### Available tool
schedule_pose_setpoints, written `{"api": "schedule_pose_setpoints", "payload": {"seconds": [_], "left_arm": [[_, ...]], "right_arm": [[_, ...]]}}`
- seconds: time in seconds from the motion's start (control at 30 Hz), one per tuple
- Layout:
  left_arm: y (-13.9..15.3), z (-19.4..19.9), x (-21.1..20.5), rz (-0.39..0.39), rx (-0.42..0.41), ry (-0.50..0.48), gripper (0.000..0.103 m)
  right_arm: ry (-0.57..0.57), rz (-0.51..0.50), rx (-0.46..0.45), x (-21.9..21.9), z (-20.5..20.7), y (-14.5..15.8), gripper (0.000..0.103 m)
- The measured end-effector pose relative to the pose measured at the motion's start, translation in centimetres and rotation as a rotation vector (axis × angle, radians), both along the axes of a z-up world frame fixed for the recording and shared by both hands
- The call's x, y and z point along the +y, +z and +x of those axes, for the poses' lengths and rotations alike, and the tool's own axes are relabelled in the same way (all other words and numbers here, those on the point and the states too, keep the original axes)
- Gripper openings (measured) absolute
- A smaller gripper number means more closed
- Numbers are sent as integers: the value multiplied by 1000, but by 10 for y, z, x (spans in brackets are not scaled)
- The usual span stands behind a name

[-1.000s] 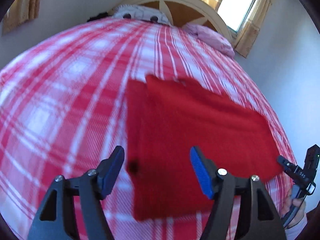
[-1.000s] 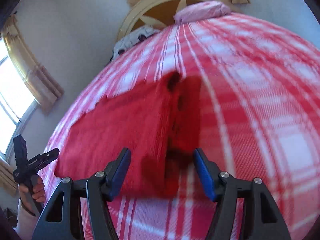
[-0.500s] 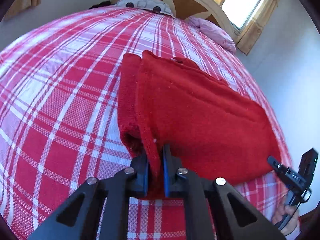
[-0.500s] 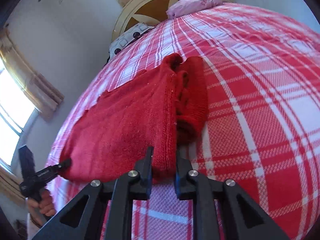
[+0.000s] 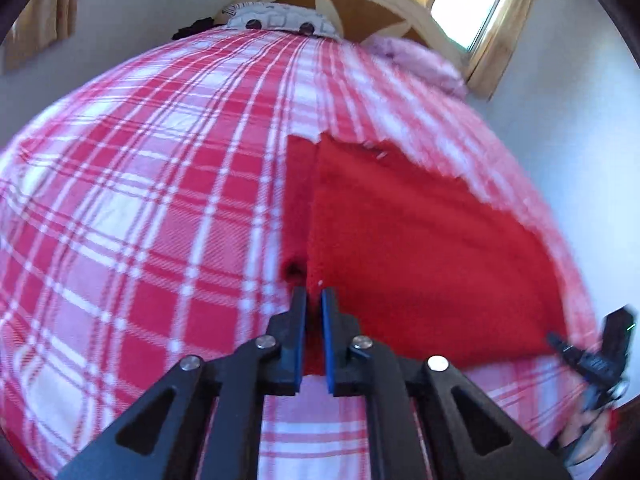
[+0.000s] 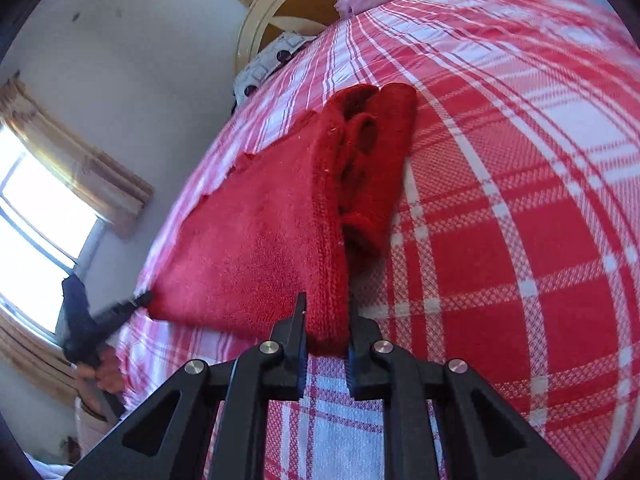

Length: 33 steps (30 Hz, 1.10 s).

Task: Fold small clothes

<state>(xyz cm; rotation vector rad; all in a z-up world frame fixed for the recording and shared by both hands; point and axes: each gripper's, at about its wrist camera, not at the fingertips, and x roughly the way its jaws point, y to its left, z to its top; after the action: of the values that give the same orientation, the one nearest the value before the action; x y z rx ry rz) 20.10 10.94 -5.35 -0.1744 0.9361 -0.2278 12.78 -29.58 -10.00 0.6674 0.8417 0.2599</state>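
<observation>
A red knit sweater (image 5: 420,240) lies on the red and white plaid bed cover (image 5: 140,220), partly folded, with a sleeve tucked along each side. My left gripper (image 5: 314,300) is shut on the near left corner of its hem. My right gripper (image 6: 326,312) is shut on the near right corner of the sweater (image 6: 260,240), whose ribbed edge runs up from the jaws. The right gripper also shows at the lower right of the left wrist view (image 5: 592,360). The left gripper shows at the left of the right wrist view (image 6: 96,316).
A round wooden headboard (image 5: 360,4) stands at the far end of the bed with a spotted pillow (image 5: 276,20) and a pink pillow (image 5: 416,60). A curtained window (image 5: 468,0) is at the far right. White walls flank the bed.
Both grippers went from open above the sweater's near corners to shut on them. Since then the held corners have lifted slightly and the views have pulled back.
</observation>
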Motion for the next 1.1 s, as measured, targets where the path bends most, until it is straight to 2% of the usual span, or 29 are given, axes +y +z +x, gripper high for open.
{"api": "schedule_pose_setpoints", "payload": {"seconds": [0.1,0.17,0.2,0.27,0.33,0.4,0.53,0.6,0.67,0.77,0.8,0.83,0.87,0.93,1.07,1.1], "left_arm": [[-11,-2,5,87,12,21,15],[-14,0,17,136,10,69,18],[-13,-2,23,132,5,86,19],[-8,-3,32,109,-22,112,19],[-2,-1,29,113,-49,106,19],[7,0,14,133,-90,81,19],[21,12,-24,97,-122,20,20],[19,22,-41,117,-121,29,21],[13,30,-56,173,-110,41,21],[-3,41,-67,260,-93,58,21],[-7,43,-67,271,-85,65,21],[-11,43,-67,278,-79,72,23],[-15,44,-67,283,-82,78,27],[-15,42,-70,302,-104,76,29],[-15,40,-76,343,-124,66,33],[-13,38,-75,333,-126,62,39]], "right_arm": [[6,-33,-13,0,-2,5,17],[-35,-26,-14,-11,-10,12,19],[-63,-34,-19,-15,-13,15,19],[-183,-156,-70,-24,-28,35,19],[-207,-245,-140,-20,-31,54,19],[-162,-300,-187,-5,-21,70,19],[1,-444,-244,49,34,93,19],[27,-475,-209,62,68,88,19],[20,-489,-190,63,91,79,19],[6,-559,-80,51,130,46,19],[-10,-586,-14,46,142,28,19],[-25,-541,-1,34,146,11,19],[-34,-500,-20,28,143,9,19],[-44,-420,-21,16,139,11,19],[-42,-431,-26,19,135,10,19],[-40,-440,-27,21,133,12,20]]}}
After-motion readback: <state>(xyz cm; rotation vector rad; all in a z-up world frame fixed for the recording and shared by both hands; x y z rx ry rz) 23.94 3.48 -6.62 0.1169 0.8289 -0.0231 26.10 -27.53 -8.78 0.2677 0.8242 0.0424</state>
